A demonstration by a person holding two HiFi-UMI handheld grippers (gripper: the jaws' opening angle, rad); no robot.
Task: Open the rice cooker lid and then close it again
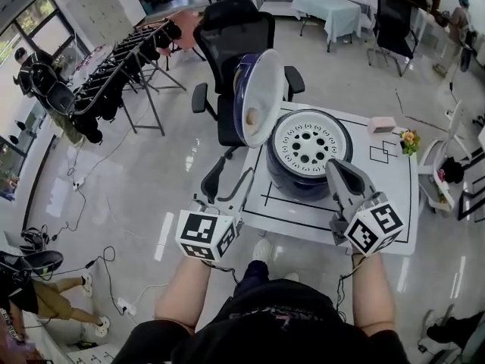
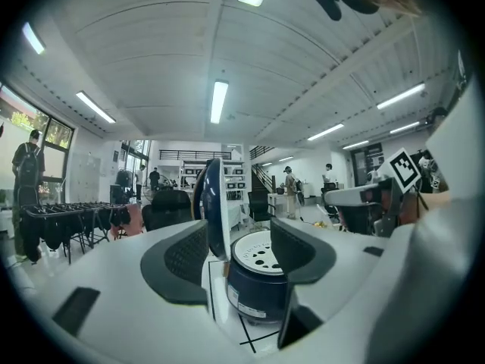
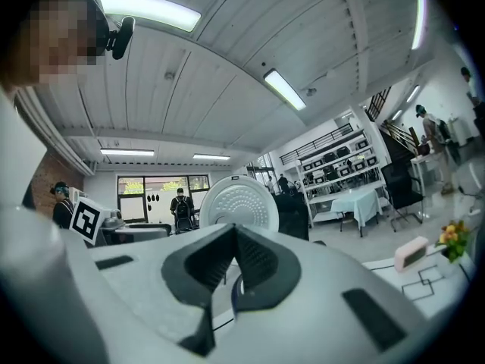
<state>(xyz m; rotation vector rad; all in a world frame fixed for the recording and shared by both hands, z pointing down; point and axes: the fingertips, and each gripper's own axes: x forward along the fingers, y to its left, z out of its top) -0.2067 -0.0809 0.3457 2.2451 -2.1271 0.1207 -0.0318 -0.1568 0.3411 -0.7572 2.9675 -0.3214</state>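
Plainly open: navy rice cooker [image 1: 309,154], lid [image 1: 261,97] upright.

The left claw [image 2: 241,250], jaws apart, faces the rice cooker [image 2: 258,290], lid [image 2: 214,203] raised.

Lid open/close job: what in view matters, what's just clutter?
Job: dark blue rice cooker, raised white-lined lid, left gripper, right gripper.
Clutter: pink rectangular block, small flower bunch, black office chair.

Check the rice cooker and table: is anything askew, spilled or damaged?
Nothing stands out. The rice cooker sits upright on the table with its lid standing open, and nothing looks spilled or broken.
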